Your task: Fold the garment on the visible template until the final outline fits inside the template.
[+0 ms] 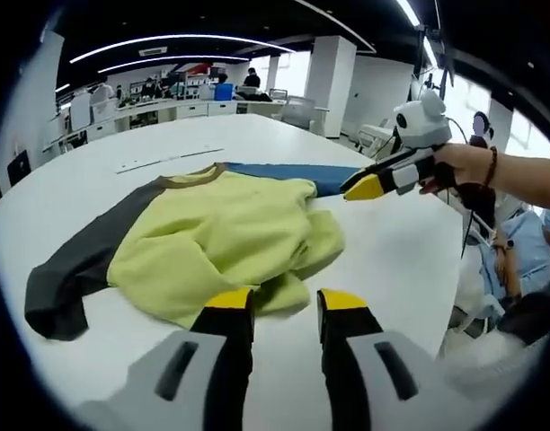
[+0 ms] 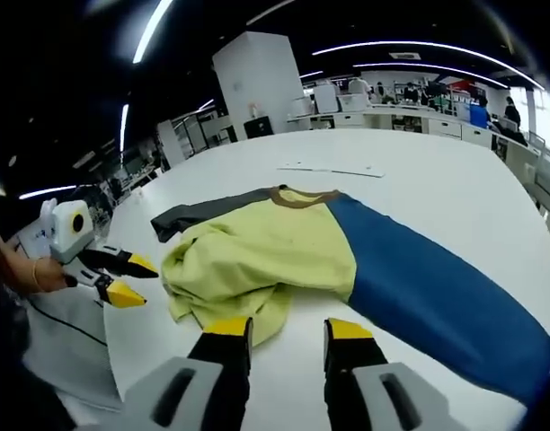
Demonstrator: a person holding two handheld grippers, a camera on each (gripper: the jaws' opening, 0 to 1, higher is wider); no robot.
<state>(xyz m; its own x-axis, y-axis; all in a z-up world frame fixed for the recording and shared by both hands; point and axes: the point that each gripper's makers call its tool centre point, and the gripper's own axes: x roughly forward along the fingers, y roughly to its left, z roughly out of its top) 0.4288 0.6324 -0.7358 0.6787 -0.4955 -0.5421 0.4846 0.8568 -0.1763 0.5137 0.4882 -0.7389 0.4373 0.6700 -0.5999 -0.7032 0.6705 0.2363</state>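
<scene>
Lying rumpled on the white table [image 1: 392,260] is the garment [image 1: 226,242], yellow-green in the body, with a grey sleeve and a blue sleeve spread to opposite sides. Just short of its near hem, the left gripper [image 1: 286,305] is held open and empty. Near its hem the right gripper [image 2: 288,334] is likewise parted, nothing grasped.

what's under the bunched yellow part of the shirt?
The yellow body is folded over on itself and lies on the white table. The gray sleeve and blue sleeve stick out from it. Whatever lies beneath the folds, including any template, is covered.
</scene>
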